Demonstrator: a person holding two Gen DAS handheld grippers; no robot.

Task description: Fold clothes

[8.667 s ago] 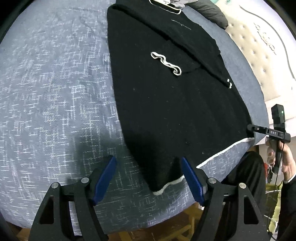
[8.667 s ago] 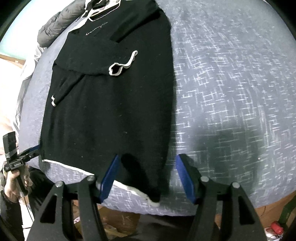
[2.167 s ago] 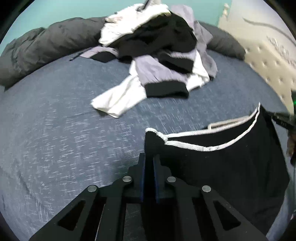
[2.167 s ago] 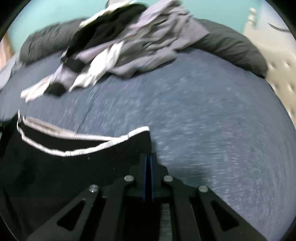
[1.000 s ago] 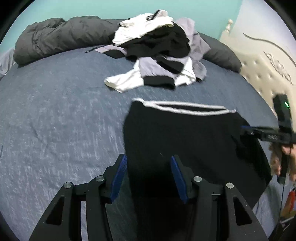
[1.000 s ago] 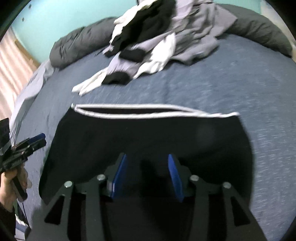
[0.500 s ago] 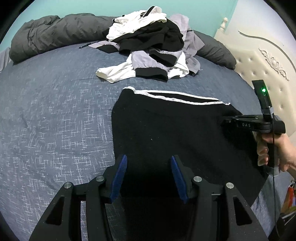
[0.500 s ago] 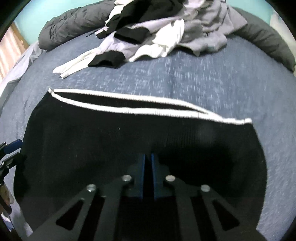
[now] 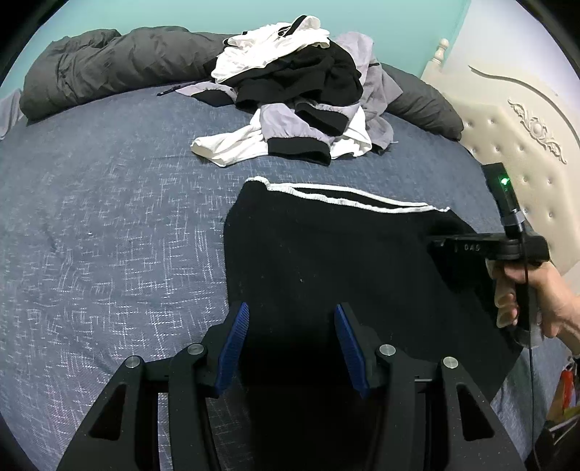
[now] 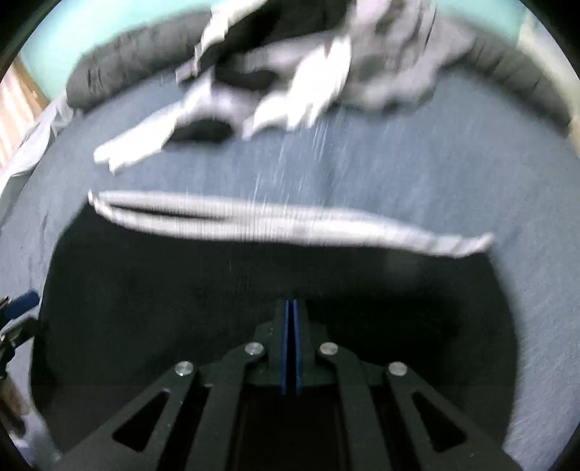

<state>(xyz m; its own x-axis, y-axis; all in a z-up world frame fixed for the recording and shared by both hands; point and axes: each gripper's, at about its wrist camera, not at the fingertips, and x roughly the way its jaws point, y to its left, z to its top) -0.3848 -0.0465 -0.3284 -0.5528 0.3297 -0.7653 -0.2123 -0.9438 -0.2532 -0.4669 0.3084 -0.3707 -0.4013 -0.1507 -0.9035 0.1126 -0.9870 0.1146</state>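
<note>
The left gripper (image 9: 291, 340) hangs over the near edge of a folded black knit garment with white ribbed trim (image 9: 326, 261), its two blue-padded fingers (image 9: 232, 347) standing half apart with black cloth showing between them but neither pad pressing on it. The right gripper (image 10: 291, 319) has its blue pads drawn together into a thin seam; its own view is smeared by motion blur and the pads sit against black fabric, so whether any cloth is pinched there cannot be told. In the left wrist view that same right gripper, a black pistol-shaped tool with a green light, is held in a bare hand (image 9: 533, 293) at the garment's right edge. The garment lies flat on a blue-grey bedspread flecked with white (image 9: 108, 224), two white trim bands running side by side along its far edge (image 10: 275, 221). Beyond it, well apart, sits one loose heap of unfolded clothes in white, black and pale lilac (image 9: 293, 105). A rumpled dark grey duvet (image 9: 108, 69) lines the far side of the bed under a turquoise wall (image 9: 181, 14), and a cream tufted headboard with carved scrollwork (image 9: 522, 137) stands at the right.
</note>
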